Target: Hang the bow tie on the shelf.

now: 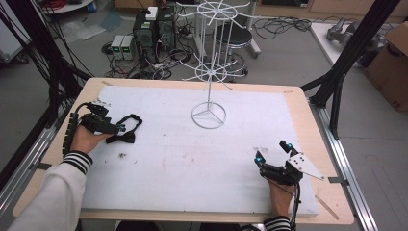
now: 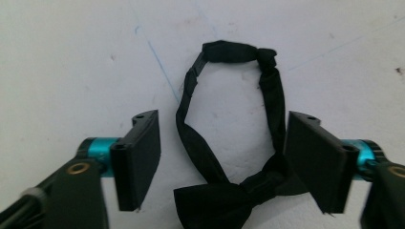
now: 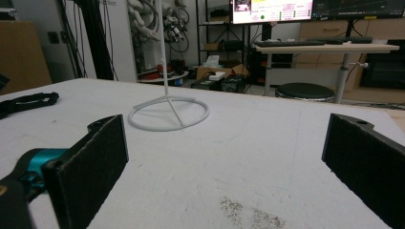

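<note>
Right now I am holding the left gripper (image 2: 222, 164) low over the white surface (image 1: 192, 159), its fingers (image 2: 138, 160) spread wide with nothing between them yet. The black bow tie (image 2: 224, 198) is lying flat between those fingers: its knot and wings sit close to their base, nearer the right-hand finger, and its strap (image 2: 229, 52) is looping away past the fingertips. I judge I am lining up this way so a squeeze would catch the knot, the thickest and firmest part.

Meanwhile I am keeping the right gripper (image 1: 273, 151) resting near my own edge of the surface, well apart from the bow tie. Its fingers (image 3: 90, 157) are also standing wide open and empty. Beyond their tips the white wire rack (image 1: 208, 67) is standing upright on its ring base (image 3: 168, 113), probably the place where the bow tie is meant to hang, so I am leaving that hand free and pointed towards it.
</note>
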Tool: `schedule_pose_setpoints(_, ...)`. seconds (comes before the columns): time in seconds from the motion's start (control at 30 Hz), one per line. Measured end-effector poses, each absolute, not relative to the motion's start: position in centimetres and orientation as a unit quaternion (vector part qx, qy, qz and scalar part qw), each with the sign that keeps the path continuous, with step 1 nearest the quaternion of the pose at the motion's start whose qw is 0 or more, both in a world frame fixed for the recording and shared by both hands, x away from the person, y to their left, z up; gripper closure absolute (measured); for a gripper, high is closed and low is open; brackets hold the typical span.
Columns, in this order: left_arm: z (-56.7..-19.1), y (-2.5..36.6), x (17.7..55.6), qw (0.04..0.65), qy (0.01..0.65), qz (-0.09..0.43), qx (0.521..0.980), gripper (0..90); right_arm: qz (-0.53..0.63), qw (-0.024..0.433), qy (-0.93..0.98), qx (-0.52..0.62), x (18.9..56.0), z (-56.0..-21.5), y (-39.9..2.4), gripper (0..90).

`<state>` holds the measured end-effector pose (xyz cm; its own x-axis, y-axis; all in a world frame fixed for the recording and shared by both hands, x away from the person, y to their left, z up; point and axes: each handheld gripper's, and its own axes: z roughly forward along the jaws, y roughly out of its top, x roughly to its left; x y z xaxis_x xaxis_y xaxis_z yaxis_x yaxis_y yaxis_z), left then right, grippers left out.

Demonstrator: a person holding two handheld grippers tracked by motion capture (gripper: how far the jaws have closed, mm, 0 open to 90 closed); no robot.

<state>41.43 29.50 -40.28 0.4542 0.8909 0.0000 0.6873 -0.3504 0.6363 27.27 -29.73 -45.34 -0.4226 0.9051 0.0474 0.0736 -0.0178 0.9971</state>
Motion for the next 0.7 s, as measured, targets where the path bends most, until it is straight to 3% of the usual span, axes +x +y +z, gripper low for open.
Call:
schedule_pose_setpoints(0.2,-40.8,29.4,41.8,0.274,0.502,0.166,0.804,34.0,0.588,0.352,0.604,0.406,27.2,-45.3,-29.7,0.7)
schedule_pose_setpoints(0.43,-41.4,29.5,42.2,0.256,0.518,0.161,0.800,46.8,0.588,0.352,0.603,0.407,27.2,-45.3,-29.7,0.7)
schedule_pose_setpoints(0.7,-41.9,29.4,42.5,0.242,0.525,0.143,0.803,50.5,0.588,0.352,0.603,0.408,27.2,-45.3,-29.7,0.7)
